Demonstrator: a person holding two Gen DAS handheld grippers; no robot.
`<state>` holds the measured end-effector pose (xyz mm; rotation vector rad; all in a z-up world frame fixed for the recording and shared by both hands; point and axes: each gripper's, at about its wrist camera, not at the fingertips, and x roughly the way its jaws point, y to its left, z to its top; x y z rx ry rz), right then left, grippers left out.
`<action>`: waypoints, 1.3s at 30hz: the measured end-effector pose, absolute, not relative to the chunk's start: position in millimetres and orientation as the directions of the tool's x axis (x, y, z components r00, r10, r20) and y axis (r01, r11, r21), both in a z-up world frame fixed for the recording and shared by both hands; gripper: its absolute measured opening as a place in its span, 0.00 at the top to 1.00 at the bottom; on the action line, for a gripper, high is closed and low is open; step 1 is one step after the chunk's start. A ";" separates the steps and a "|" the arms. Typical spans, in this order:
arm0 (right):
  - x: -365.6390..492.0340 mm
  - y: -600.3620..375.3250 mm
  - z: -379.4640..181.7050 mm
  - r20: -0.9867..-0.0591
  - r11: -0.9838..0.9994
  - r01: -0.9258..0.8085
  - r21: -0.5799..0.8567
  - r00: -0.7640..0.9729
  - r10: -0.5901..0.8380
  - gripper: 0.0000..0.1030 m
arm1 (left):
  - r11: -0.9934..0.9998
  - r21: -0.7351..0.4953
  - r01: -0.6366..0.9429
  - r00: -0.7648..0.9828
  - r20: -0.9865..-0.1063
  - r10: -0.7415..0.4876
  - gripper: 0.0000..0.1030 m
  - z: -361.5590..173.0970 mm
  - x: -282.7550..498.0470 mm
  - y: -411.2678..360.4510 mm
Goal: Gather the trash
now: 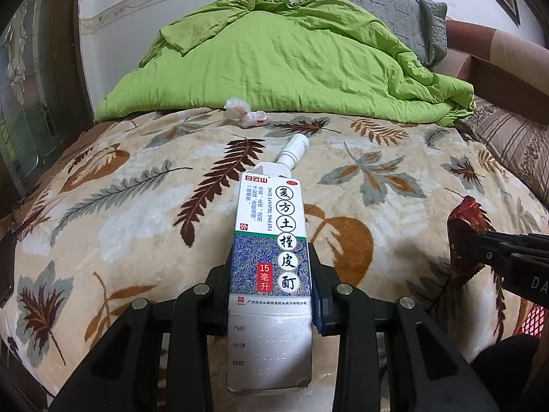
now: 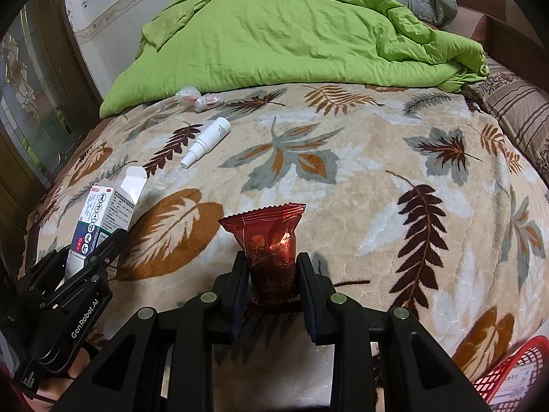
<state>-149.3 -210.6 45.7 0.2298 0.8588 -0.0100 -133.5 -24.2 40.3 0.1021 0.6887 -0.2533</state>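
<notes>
Both clamped: left gripper (image 1: 271, 274) on medicine box (image 1: 269, 257), right gripper (image 2: 271, 271) on red wrapper (image 2: 271, 240). Carry steadily to red basket (image 2: 514, 370) off the bed's near right corner.

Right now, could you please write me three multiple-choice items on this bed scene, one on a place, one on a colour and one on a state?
1. Where does the white spray bottle lie?
A. on the leaf-patterned blanket
B. in the red basket
C. on the green quilt

2. What colour is the snack wrapper?
A. blue
B. dark red
C. yellow

3. What state is the medicine box in?
A. lying loose on the floor
B. crushed flat under the pillow
C. clamped in the left gripper, top flap open

Answers: 1 A, it rests on the blanket beyond both grippers. 2 B, dark red foil shows in the right gripper. 3 C, both fingers press its sides.
</notes>
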 end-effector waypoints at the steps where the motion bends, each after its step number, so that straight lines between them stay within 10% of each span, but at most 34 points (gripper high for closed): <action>1: -149.3 -210.3 45.6 -0.751 0.975 0.102 0.197 0.655 0.083 0.71 | 0.964 0.010 0.264 0.743 -0.640 -0.196 0.69 40.2 -133.6 -24.3; 39: -279.6 -295.0 79.7 -0.692 0.897 0.257 0.360 0.718 0.072 0.71 | 0.774 -0.039 0.632 0.568 -0.656 -0.497 0.69 91.5 -211.0 -108.0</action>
